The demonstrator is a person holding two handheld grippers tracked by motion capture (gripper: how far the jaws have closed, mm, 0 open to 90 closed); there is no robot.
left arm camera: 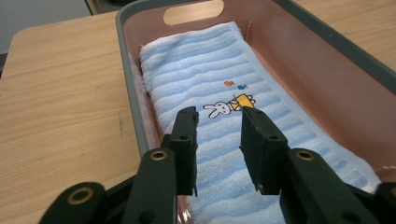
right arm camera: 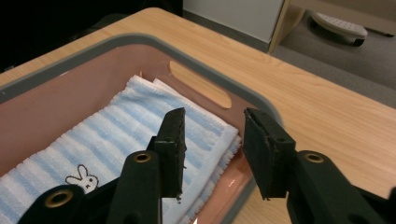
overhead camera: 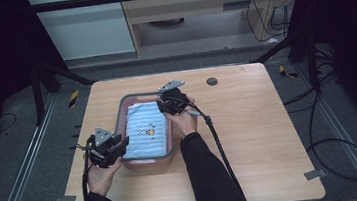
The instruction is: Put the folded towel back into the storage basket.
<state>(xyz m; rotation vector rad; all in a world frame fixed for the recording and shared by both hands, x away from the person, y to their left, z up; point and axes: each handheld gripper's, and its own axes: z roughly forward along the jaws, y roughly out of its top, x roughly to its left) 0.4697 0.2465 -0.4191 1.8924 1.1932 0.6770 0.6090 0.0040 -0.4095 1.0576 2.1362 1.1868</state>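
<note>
A folded light-blue striped towel (overhead camera: 144, 131) with a small rabbit picture lies flat in a pink basket with a grey rim (overhead camera: 122, 111) at the table's middle. My left gripper (overhead camera: 122, 142) hovers at the basket's near left corner. In the left gripper view its jaws (left arm camera: 218, 116) stand apart above the towel (left arm camera: 196, 70), nothing between them. My right gripper (overhead camera: 162, 105) is at the basket's far right corner. In the right gripper view it (right arm camera: 212, 116) is open over the towel's edge (right arm camera: 107, 130) and the basket rim (right arm camera: 140, 39), gripping nothing.
The basket has a slot handle (left arm camera: 194, 11) in its far end wall. A small dark round disc (overhead camera: 211, 81) sits on the wooden table (overhead camera: 259, 122) behind the basket. The right gripper's cable (overhead camera: 219, 146) trails across the table toward the near edge.
</note>
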